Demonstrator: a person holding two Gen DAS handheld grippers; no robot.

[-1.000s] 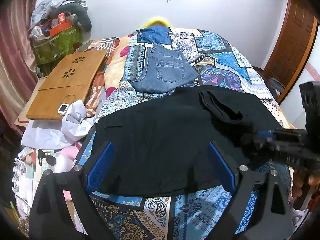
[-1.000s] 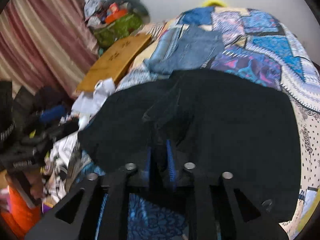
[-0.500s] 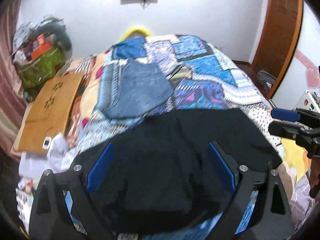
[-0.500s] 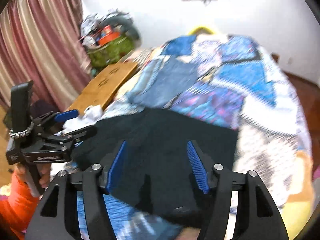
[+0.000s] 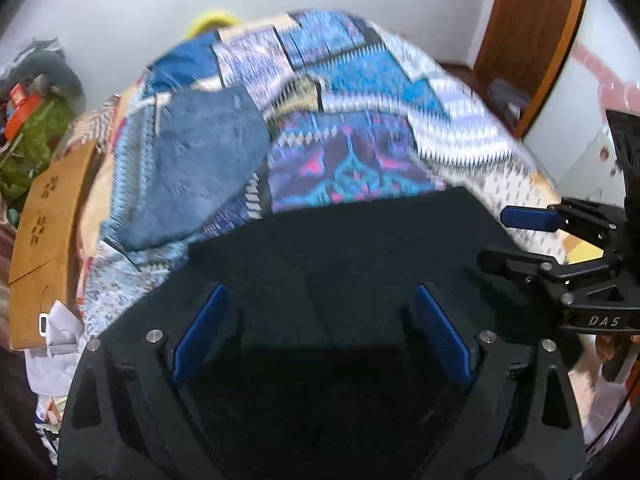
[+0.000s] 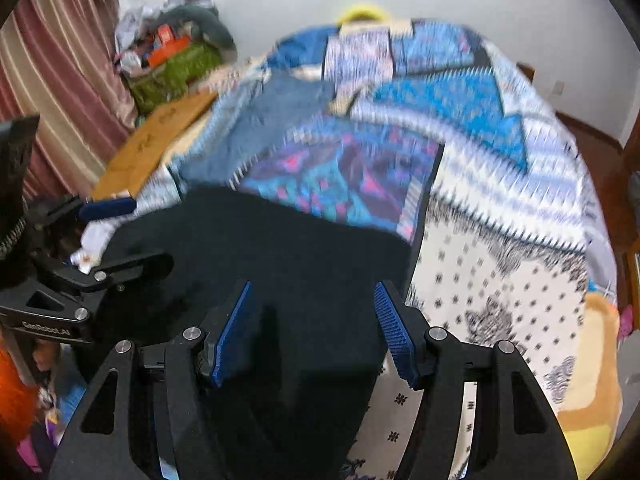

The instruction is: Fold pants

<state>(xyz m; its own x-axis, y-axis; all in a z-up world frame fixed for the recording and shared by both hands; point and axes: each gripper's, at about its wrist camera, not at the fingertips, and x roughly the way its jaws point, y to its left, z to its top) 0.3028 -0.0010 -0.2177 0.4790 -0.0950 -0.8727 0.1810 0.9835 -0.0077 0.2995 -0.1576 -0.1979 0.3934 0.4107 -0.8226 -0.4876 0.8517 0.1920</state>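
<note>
The black pants (image 5: 340,264) lie folded flat on the near part of the patchwork bedspread (image 5: 360,120); they also show in the right wrist view (image 6: 280,256). My left gripper (image 5: 320,332) is open and empty, raised above the pants' near edge. My right gripper (image 6: 316,328) is open and empty above the pants' right side. The right gripper shows at the right of the left wrist view (image 5: 532,240), and the left gripper at the left of the right wrist view (image 6: 120,236).
Folded blue jeans (image 5: 200,168) lie farther up the bed. A wooden lap tray (image 5: 44,232) and white cloths (image 5: 56,344) sit at the bed's left side, a green bag (image 6: 172,72) with clutter behind. A wooden door (image 5: 528,40) stands at the right.
My right gripper has opened and let go of the black pants. Both grippers have lifted and drawn back from the pants, which now lie flatter and more compact.
</note>
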